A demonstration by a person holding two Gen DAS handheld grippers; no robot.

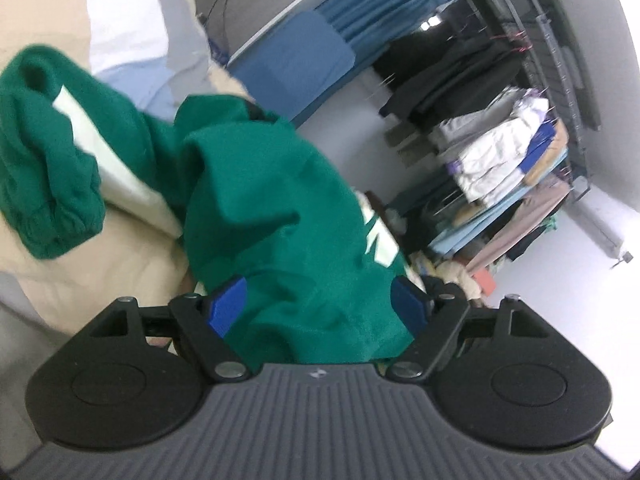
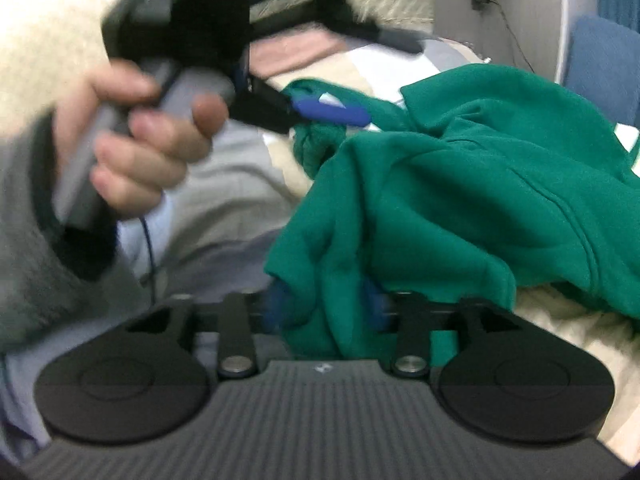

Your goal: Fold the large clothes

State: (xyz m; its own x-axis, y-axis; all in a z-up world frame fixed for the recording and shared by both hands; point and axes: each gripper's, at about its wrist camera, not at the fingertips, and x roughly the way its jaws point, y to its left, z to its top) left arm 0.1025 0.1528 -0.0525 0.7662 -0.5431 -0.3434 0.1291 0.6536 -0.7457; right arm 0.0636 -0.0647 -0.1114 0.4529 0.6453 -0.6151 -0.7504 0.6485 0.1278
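We look along two hand-held tongs at a green sweatshirt [image 1: 256, 208] heaped in a rumpled pile on a bed with a cream quilt [image 1: 92, 264].

In the left wrist view, the left tongs [image 1: 318, 304] stand wide, their blue pads [image 1: 228, 306] spread on either side of a thick bunch of the green cloth. The cloth fills the gap between them, but we cannot tell whether the pads press on it. A ribbed cuff [image 1: 60, 228] of the sweatshirt lies to the left on the quilt, with a pale panel beside it. White lettering [image 1: 380, 240] shows on the cloth near the right pad. Beyond the bed stand a blue chair [image 1: 296, 60], a blue curtain [image 1: 384, 4], and a rack of hanging clothes [image 1: 500, 152] against a white wall.

In the right wrist view, the picture is blurred. The right tongs [image 2: 324, 306] have a fold of the green sweatshirt [image 2: 480, 200] between their blue pads [image 2: 276, 304]; the pads are too smeared for us to tell whether they grip it. The rest of the sweatshirt spreads away to the right over the quilt [image 2: 568, 336].

Higher up on the left of this view, a person's hand [image 2: 140, 140] in a fuzzy pale sleeve [image 2: 36, 240] holds the grey handle of the left tongs [image 2: 320, 114], whose blue pad reaches into the far edge of the green cloth.
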